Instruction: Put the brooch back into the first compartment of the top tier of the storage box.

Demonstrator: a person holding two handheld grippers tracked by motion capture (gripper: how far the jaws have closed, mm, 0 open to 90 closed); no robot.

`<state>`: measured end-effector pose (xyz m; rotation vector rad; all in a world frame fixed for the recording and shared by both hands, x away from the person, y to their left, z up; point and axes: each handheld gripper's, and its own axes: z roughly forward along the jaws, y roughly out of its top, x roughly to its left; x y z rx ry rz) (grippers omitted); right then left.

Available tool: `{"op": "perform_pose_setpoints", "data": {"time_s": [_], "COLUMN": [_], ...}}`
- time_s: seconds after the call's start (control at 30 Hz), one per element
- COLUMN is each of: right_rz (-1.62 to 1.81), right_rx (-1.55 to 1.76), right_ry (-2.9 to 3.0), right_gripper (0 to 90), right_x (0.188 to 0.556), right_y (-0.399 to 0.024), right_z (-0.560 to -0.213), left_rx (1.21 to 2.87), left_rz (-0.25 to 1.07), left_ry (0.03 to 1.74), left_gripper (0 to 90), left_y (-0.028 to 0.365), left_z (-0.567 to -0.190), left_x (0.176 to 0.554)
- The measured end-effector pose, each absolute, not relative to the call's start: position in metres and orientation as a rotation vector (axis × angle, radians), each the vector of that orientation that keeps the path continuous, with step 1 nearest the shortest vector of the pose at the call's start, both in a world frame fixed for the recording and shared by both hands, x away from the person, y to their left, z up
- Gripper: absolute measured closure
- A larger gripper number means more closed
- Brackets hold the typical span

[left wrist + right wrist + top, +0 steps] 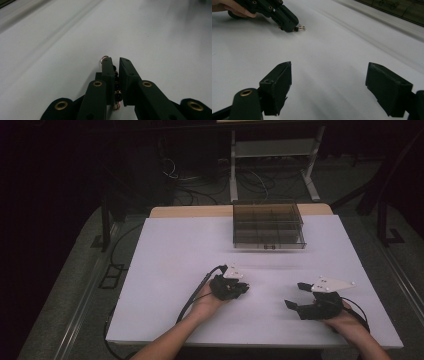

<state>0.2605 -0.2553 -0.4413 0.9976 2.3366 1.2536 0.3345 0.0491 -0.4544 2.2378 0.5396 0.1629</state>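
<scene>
A white rectangular table top (175, 270) was set in a dim room, with a smoky transparent plastic compartment box (268, 226) standing at its far edge and cables lying on the floor beyond. In the high view, the left gripper (243, 289) and the right gripper (295, 295) were seen low over the near half of the table, well apart from each other; the held item was too small to be made out there. In the left gripper view, a small dark trinket with pinkish metal rings (116, 82) was shown pinched between the nearly closed jaws of the left gripper (115, 61). Its long axis was aligned with the jaws, one ring projecting past the tips and another visible near the base. In the right gripper view, that ring end (300, 28) was seen projecting from the left gripper (290, 28), just above the table surface. The jaws of the right gripper (328, 75) were spread wide, and nothing was held between them.
</scene>
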Motion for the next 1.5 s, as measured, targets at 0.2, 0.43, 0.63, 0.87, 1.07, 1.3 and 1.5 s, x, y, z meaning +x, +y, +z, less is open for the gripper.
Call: {"op": "perform_pose_setpoints", "data": {"time_s": [0.2,0.43,0.63,0.87,1.07,1.3,1.5], "right_rz": [1.255,1.255,1.257,1.257,1.258,1.257,1.258], "right_rx": [1.0,1.0,1.001,0.999,0.997,0.995,0.995], "right_ry": [2.336,2.337,2.335,2.334,2.334,2.334,2.334], "right_gripper": [20.4,20.4,20.4,20.4,20.4,20.4,20.4], "right_x": [0.261,0.261,0.261,0.261,0.261,0.26,0.26], "right_y": [-0.255,-0.256,-0.256,-0.256,-0.256,-0.256,-0.256], "right_z": [-0.441,-0.441,-0.441,-0.441,-0.441,-0.441,-0.441], "left_rx": [2.269,2.258,2.255,2.227,2.203,2.191,2.184], "left_rz": [0.22,0.197,0.187,0.177,0.165,0.157,0.15], "left_ry": [0.518,0.55,0.553,0.565,0.573,0.567,0.566], "left_gripper": [81.9,83.3,83.8,83.8,83.7,83.7,83.7], "left_y": [0.046,0.046,0.048,0.052,0.055,0.059,0.062], "left_z": [-0.453,-0.453,-0.453,-0.449,-0.446,-0.443,-0.441], "left_x": [0.33,0.331,0.332,0.334,0.335,0.336,0.337]}}
